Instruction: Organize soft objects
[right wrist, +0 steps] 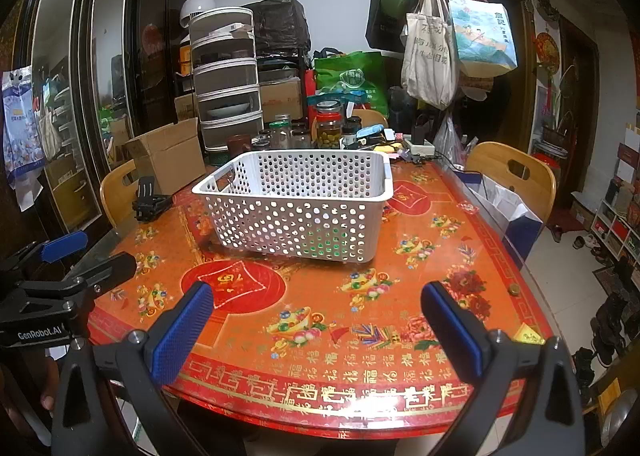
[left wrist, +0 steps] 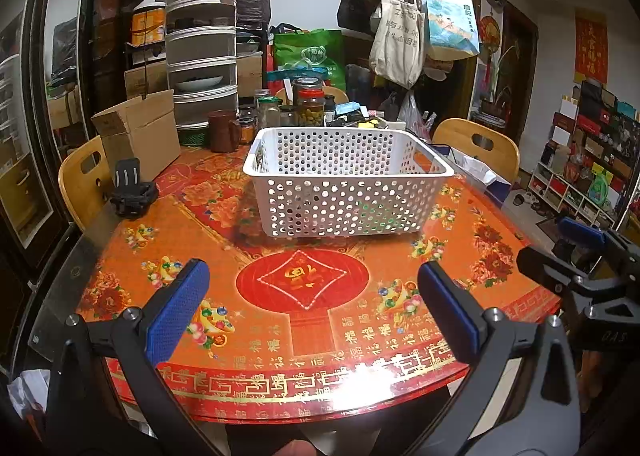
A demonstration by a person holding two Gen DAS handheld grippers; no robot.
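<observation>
Blue-padded left tongs [left wrist: 312, 320] and right tongs [right wrist: 316, 332] are hanging released and empty at the lower frame, over the tabletop [left wrist: 360, 356]. Mid-frame, the white basket [left wrist: 348, 180] is sitting with only green glimpses behind its holes, perhaps the soft objects. Reaching in blind is risking a snag on the rim. Only the right view is showing the floor.

Dim warm light, tabletop [left wrist: 320, 396] glare, fisheye-warped edges.
</observation>
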